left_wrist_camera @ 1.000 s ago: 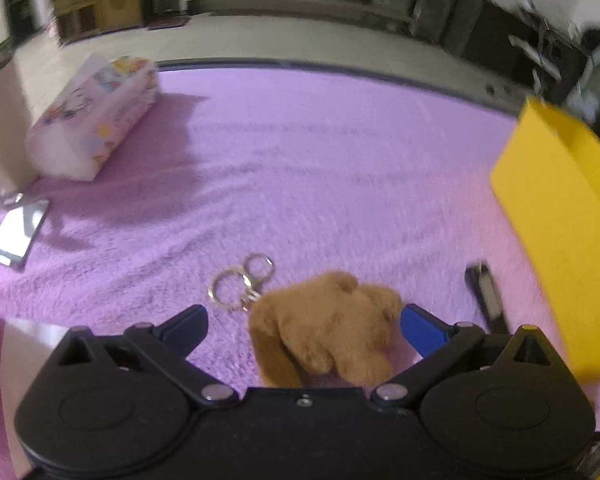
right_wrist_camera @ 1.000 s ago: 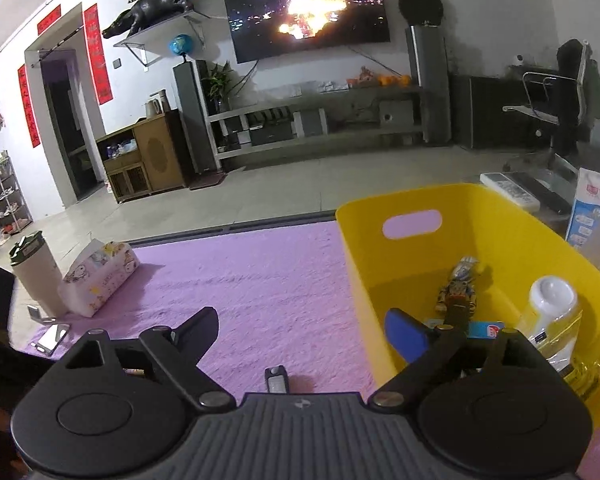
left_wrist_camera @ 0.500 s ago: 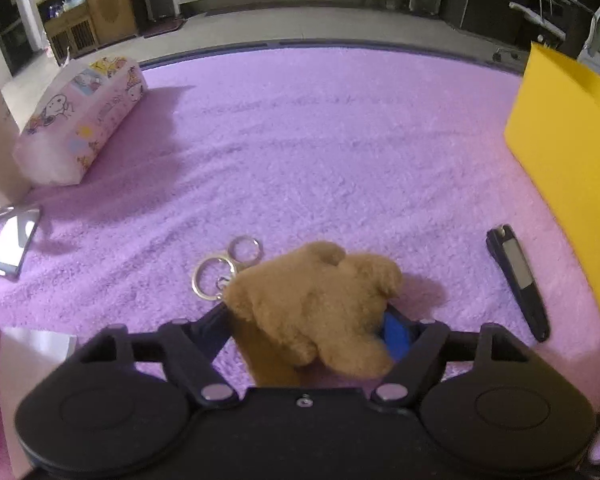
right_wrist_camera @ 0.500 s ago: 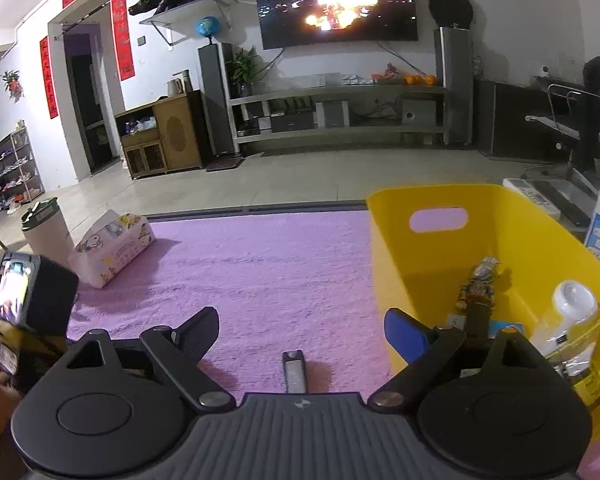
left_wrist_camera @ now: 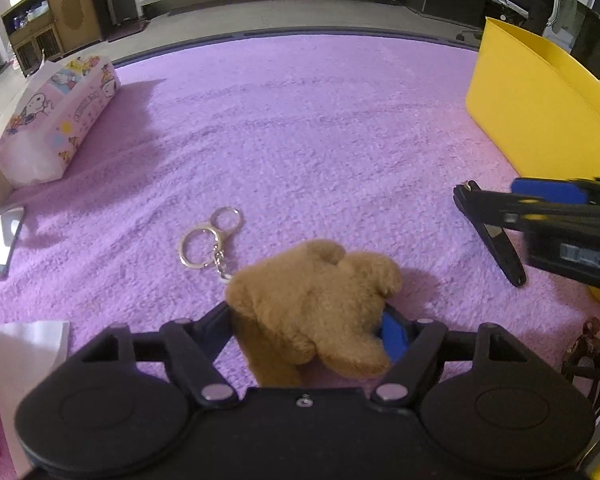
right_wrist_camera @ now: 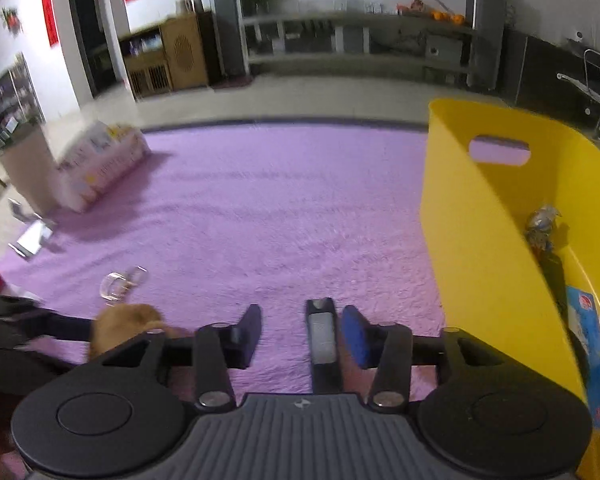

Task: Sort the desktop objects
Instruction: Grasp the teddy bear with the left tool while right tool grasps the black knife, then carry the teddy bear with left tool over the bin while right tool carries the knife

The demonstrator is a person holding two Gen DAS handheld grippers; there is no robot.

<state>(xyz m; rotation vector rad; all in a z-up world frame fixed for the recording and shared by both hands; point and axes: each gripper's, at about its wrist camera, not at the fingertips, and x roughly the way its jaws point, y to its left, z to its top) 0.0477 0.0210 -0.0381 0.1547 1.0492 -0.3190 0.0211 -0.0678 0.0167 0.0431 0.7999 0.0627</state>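
A brown plush bear keychain (left_wrist_camera: 316, 304) lies on the purple cloth with its metal rings (left_wrist_camera: 208, 240) stretched out to the left. My left gripper (left_wrist_camera: 308, 328) is shut on the bear. A black nail clipper (right_wrist_camera: 321, 332) lies on the cloth between the fingers of my right gripper (right_wrist_camera: 300, 336), which is open but partly closed around it; the clipper also shows in the left wrist view (left_wrist_camera: 496, 240). The bear shows at the left of the right wrist view (right_wrist_camera: 120, 328).
A yellow bin (right_wrist_camera: 480, 216) stands at the right with several items inside. A cartoon tissue pack (left_wrist_camera: 56, 120) and a phone (left_wrist_camera: 0, 240) lie at the left. A white card (left_wrist_camera: 32, 344) lies at the near left.
My left gripper closed on the bear and holds it. My right gripper dropped toward the cloth and narrowed around the nail clipper.
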